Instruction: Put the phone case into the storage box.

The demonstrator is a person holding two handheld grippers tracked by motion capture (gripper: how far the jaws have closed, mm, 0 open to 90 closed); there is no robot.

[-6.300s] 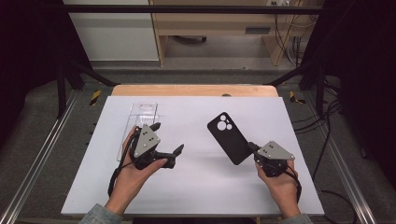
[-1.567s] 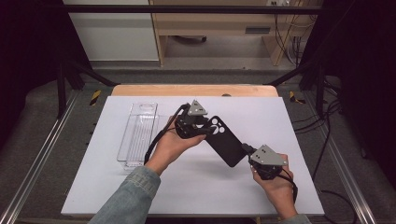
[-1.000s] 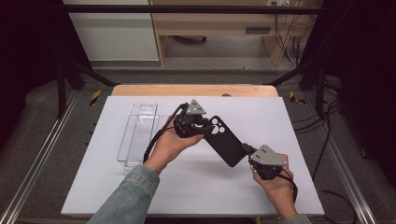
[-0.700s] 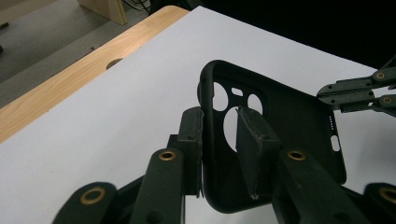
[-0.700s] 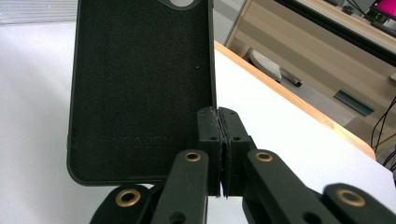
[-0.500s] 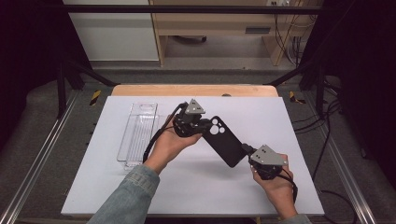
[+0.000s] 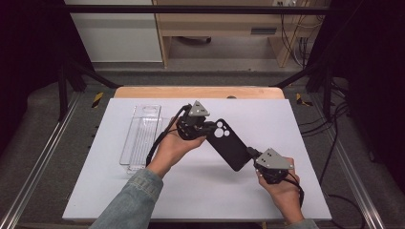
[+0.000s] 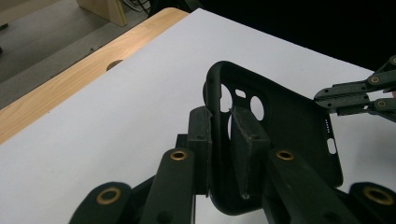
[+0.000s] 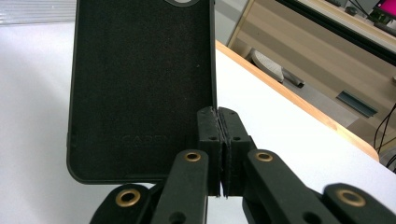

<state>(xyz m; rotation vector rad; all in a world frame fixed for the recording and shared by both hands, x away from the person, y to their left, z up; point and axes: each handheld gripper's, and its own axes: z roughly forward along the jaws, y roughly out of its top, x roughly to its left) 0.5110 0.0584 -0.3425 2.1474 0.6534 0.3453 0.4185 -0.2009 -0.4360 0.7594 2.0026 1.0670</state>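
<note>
Left gripper (image 7: pixel 206 131) with jaws just closed onto the far, camera-hole end of a black, matte, rectangular phone case (image 7: pixel 228 144), one pad (image 8: pixel 201 140) outside the rim and the other inside the shell. Right gripper (image 7: pixel 252 153) pressed together on the case's near right edge, pads pinching the thin side wall, the case thus spanning between both grippers, tilted above the middle of the white table top (image 7: pixel 296 124). Further left on the table, a clear, long, rectangular plastic tray (image 7: pixel 141 136), well apart from the case, beside a denim sleeve (image 7: pixel 131 200).
</note>
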